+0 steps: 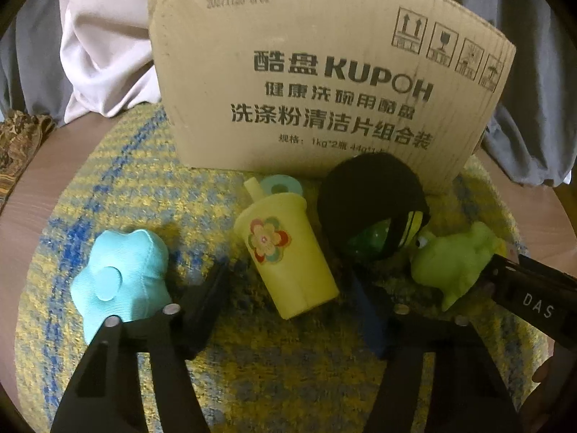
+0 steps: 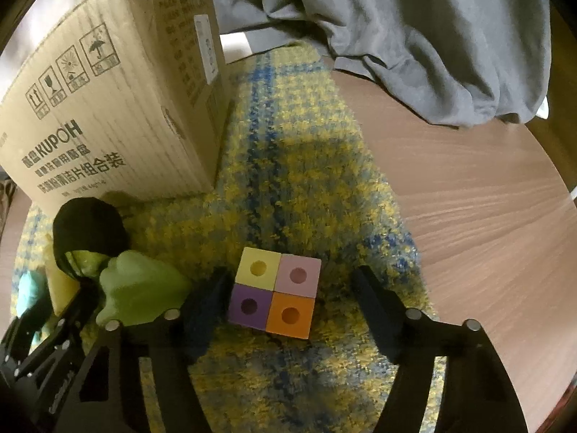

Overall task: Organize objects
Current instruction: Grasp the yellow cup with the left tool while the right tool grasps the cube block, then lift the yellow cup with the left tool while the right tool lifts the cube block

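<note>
1. Toys lie on the yellow-and-blue mat (image 1: 144, 187) in front of the cardboard box (image 1: 324, 83), which stands upright at the mat's far side.
2. Your left gripper (image 1: 292, 306) is spread around the yellow toy cup (image 1: 285, 249). The cup lies tilted between the two fingers (image 1: 205, 310), and neither pad touches it.
3. Left of that gripper lies a light blue flower cushion (image 1: 122, 281), just beside the left finger.
4. Behind the cup sits a small teal ring (image 1: 281, 186), and to the cup's right a black-and-green ball (image 1: 371, 209) rests close against the box.
5. A green frog (image 1: 454, 263) lies just beside the ball, touching the edge of your right gripper's body.
6. Your right gripper (image 2: 292, 310) is spread around a four-colour block (image 2: 276, 290), made of yellow, pink, purple and orange squares, each with a hole.
7. The block sits flat on the mat. The left finger (image 2: 205, 310) is very near its purple side; whether they touch you cannot tell. The right finger stands apart from it.
8. Grey cloth (image 2: 414, 29) lies bunched on the wooden table (image 2: 487, 198) beyond the mat.
</note>
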Tool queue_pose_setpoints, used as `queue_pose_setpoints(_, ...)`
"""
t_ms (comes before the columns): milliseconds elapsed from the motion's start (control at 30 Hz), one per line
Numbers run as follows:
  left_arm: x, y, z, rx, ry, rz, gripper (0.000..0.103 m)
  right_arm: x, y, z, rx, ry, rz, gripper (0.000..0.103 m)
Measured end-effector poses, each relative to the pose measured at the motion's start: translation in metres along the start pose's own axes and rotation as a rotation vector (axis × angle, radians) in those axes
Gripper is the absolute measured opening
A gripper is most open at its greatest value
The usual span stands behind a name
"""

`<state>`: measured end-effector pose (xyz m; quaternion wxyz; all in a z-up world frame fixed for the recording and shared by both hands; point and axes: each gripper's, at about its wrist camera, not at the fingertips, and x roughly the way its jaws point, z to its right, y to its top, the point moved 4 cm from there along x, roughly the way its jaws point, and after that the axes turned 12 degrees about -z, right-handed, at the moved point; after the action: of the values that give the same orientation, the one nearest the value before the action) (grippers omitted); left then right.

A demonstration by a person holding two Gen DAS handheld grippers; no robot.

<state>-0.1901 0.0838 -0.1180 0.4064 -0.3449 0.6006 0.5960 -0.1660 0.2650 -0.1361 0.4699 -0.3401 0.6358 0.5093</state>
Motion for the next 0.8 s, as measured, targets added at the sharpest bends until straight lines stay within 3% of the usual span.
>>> queue_pose_setpoints(33, 0.0, 0.0, 0.001, 0.003, 0.002, 0.004, 0.056, -0.001, 0.0, 0.001, 0.001, 0.001, 0.003, 0.063)
queue_pose_setpoints(100, 0.0, 0.002, 0.002, 0.008, 0.0, 0.003, 0.048, -0.003, 0.0, 0.001, -0.001, 0.003, 0.009, 0.046)
queue_pose_setpoints(167, -0.001, 0.002, 0.004, 0.013, -0.003, 0.004, 0.041, -0.005, -0.001, 0.001, 0.002, 0.008, 0.014, 0.043)
queue_pose_setpoints(800, -0.026, -0.004, 0.006, 0.035, -0.024, 0.06, 0.035, -0.035, -0.007, -0.001, 0.011, 0.014, 0.1, 0.041)
